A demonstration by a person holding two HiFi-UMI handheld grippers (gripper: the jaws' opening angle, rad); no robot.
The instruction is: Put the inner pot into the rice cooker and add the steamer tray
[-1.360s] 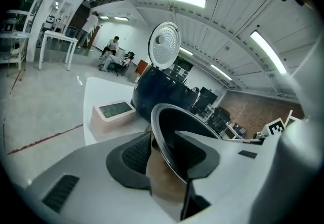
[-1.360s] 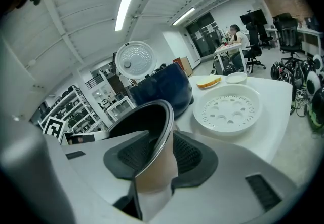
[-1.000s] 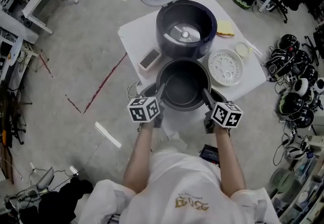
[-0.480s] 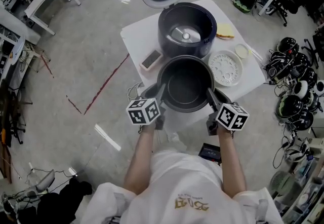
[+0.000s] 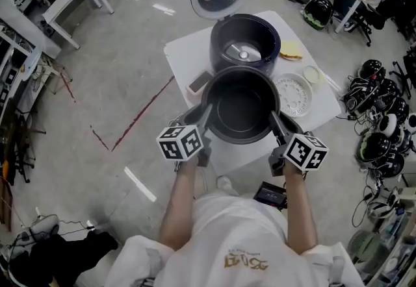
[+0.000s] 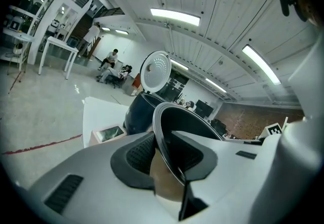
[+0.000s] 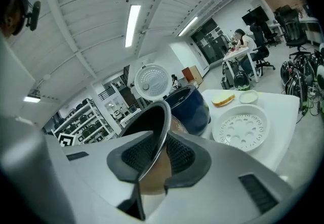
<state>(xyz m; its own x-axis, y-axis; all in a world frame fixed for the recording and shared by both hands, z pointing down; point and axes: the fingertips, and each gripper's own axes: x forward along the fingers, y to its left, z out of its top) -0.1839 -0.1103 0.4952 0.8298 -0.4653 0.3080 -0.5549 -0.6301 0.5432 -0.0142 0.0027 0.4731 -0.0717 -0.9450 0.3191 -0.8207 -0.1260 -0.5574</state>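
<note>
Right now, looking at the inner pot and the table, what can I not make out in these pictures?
- Head view: the inner pot hides the table under it, so its height above the table is unclear.
- Left gripper view: the pot hides the steamer tray.
- Head view: the yellow item beside the rice cooker is too small to name.

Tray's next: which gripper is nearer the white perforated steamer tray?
Right. Right gripper clamps the dark metal inner pot beside the steamer tray; left gripper clamps its opposite rim.
</note>
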